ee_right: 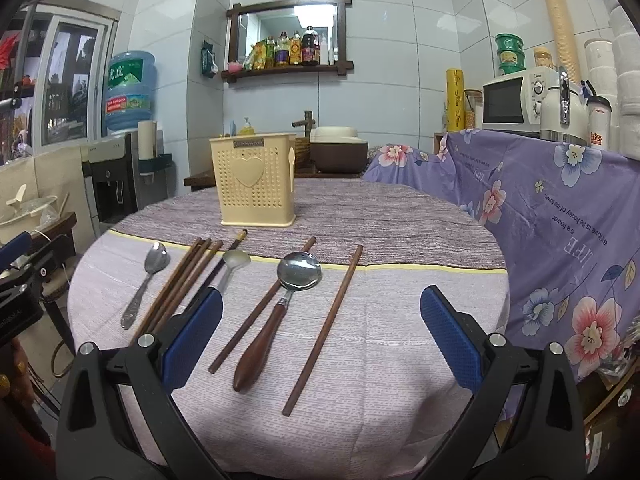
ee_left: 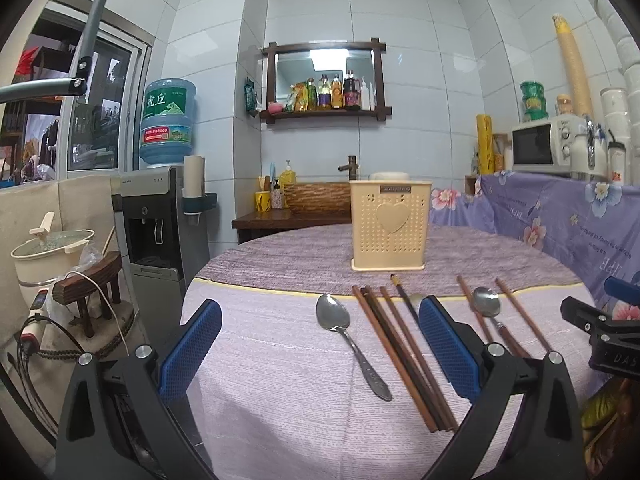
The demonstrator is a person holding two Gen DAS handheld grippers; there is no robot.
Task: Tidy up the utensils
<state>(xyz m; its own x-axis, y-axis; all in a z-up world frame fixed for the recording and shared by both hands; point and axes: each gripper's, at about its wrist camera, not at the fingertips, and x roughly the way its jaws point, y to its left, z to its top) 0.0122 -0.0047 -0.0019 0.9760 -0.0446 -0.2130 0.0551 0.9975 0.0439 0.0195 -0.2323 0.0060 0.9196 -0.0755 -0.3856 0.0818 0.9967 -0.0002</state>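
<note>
on the round table (ee_left: 280, 420), left wrist view: my left gripper (ee_left: 320, 344) spread wide, holding nothing. steel spoon (ee_left: 348, 340) and bundle of chopsticks (ee_left: 400, 356) lie between my fingers, long axes running away from me, spoon bowl pointing toward the cream holder (ee_left: 390, 224) standing upright beyond.

right wrist view: my right gripper (ee_right: 322, 336) likewise spread, empty. wooden-handled spoon (ee_right: 276, 316) and two single chopsticks between the fingers, bowl far, handle near. i judge each hand nearest its own set.
</note>
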